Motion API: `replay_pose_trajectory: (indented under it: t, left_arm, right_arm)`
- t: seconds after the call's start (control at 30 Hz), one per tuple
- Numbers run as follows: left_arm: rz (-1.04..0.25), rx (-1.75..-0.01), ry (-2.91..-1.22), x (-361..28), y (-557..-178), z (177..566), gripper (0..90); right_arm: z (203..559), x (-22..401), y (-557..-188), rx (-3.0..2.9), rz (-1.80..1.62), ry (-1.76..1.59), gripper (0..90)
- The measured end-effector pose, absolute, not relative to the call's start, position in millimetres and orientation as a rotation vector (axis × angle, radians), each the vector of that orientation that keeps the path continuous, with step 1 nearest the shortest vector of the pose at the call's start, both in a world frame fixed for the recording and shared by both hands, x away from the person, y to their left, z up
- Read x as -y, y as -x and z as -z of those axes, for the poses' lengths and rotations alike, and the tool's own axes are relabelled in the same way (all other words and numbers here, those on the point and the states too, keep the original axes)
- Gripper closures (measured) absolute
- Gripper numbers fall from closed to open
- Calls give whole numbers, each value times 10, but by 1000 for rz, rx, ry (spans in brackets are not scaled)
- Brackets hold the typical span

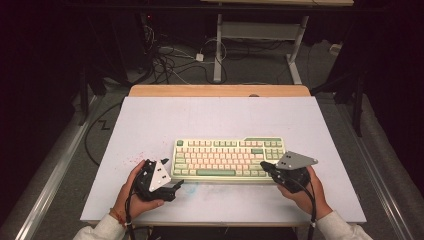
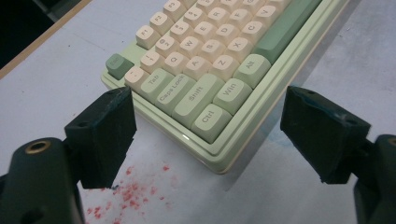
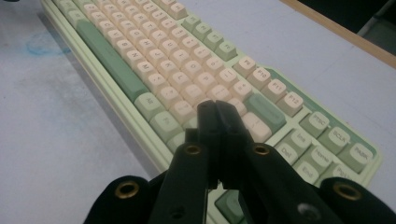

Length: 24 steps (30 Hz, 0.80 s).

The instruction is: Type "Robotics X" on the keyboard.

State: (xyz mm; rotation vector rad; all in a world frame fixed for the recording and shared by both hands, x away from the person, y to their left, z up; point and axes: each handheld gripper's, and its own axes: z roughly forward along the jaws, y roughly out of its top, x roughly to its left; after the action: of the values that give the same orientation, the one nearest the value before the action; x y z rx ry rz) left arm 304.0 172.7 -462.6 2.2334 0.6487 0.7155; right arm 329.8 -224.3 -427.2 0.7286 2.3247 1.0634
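Keyboard in pale green and cream is seen lying flat on the white worktop, slightly nearer the front edge than the back and roughly midway between the left and right edges. Its long sides run parallel to the front edge.

The left gripper is held in the person's left hand just off the keyboard's front left corner, above the worktop near its front edge. Its jaws are spread wide apart with nothing between them; in the left gripper view the corner with the Ctrl, Shift and Win keys is framed in the gap, not touched by either pad. Red specks are scattered on the worktop just below that corner.

The right gripper is held in the person's right hand at the keyboard's front right part. Its jaws are pressed together with nothing between them, and in the right gripper view their tips are seen over the keys near the right end of the main block; whether a key is touched cannot be told.
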Motion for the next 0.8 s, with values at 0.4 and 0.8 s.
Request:
replay_pose_trajectory:
  t: [0.4, 0.8]
  left_arm:
    - [-697, -648, -2246, -1703, -3044, 4652, 171]
    - [-692, -649, -2258, -1726, -3046, 4661, 171]
  right_arm:
    - [4283, 1789, -3600, -2388, -1034, -686, 900]
    - [4390, 1397, -3845, -2443, -985, -663, 900]
